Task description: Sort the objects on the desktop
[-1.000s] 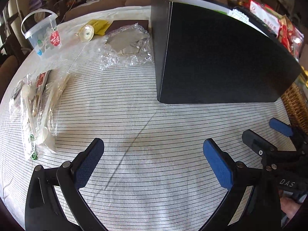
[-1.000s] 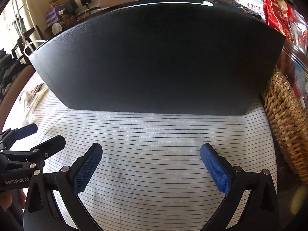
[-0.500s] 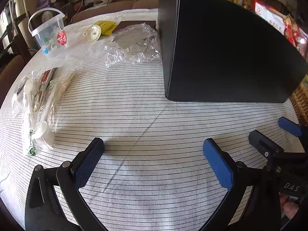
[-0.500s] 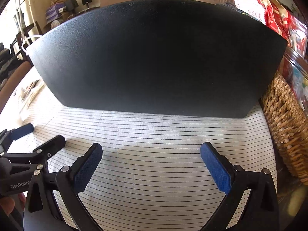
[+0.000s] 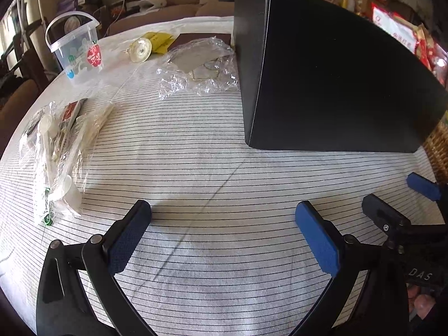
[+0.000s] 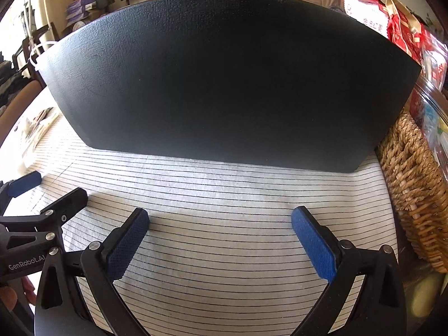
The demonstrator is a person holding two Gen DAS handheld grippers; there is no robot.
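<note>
You hold both the left gripper [image 5: 224,224] and right gripper [image 6: 219,225] spread and empty, facing the black box [image 6: 224,84], ready to sort.

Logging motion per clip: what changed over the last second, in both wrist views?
Both tools eased forward toward the black box, which looms larger in each view. The left tool and right tool stayed open and empty; nothing was grasped or released. The box, the crumpled plastic wrap, the clear tub and the bagged spoons kept their places on the striped cloth.
</note>
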